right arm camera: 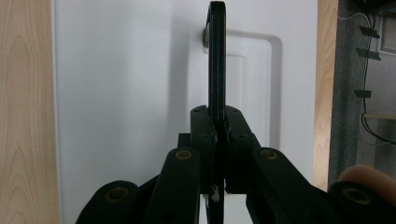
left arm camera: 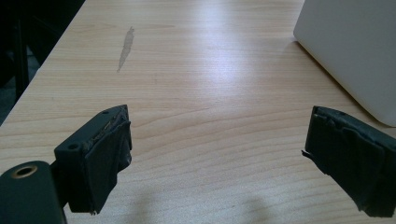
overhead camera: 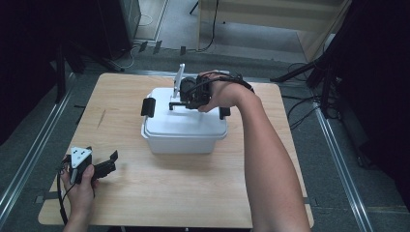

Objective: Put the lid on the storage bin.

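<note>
Jaws of right gripper clamped tight on the black handle, which stands upright off the lid of the white box mid-worktop. Left gripper: jaws wide apart, nothing between them, low over bare wood at the near-left corner, well clear of the box.

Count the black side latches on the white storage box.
2: one latch on the storage box's left end, one on its right end below the right hand; others may be hidden.
</note>
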A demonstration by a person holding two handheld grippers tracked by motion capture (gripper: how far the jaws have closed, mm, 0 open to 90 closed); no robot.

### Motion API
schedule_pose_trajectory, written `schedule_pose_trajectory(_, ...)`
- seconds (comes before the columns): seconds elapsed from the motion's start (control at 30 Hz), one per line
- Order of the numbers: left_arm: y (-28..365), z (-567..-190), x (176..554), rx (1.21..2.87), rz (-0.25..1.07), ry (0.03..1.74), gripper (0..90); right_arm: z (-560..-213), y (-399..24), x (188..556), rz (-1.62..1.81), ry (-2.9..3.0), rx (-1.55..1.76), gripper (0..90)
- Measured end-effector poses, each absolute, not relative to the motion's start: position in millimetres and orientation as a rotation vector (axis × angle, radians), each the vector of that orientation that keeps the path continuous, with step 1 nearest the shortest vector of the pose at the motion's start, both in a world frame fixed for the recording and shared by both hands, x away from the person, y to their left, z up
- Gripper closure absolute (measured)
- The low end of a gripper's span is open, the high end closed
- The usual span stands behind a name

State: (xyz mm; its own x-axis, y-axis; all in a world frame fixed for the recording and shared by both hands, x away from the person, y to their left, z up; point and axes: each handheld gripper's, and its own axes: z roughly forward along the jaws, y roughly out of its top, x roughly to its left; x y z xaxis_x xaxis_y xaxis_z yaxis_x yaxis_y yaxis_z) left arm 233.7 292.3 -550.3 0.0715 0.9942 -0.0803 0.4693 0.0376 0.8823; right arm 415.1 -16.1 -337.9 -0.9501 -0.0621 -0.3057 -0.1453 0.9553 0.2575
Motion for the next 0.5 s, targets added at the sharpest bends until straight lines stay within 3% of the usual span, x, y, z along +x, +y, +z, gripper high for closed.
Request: schedule_pose_trajectory(0.5, 292.3, -550.3, 233.9, 1.547, 0.827, 1.513, 8.1, -344.9, -2.8, 417.5, 0.400, 2.822, -0.144, 85.4)
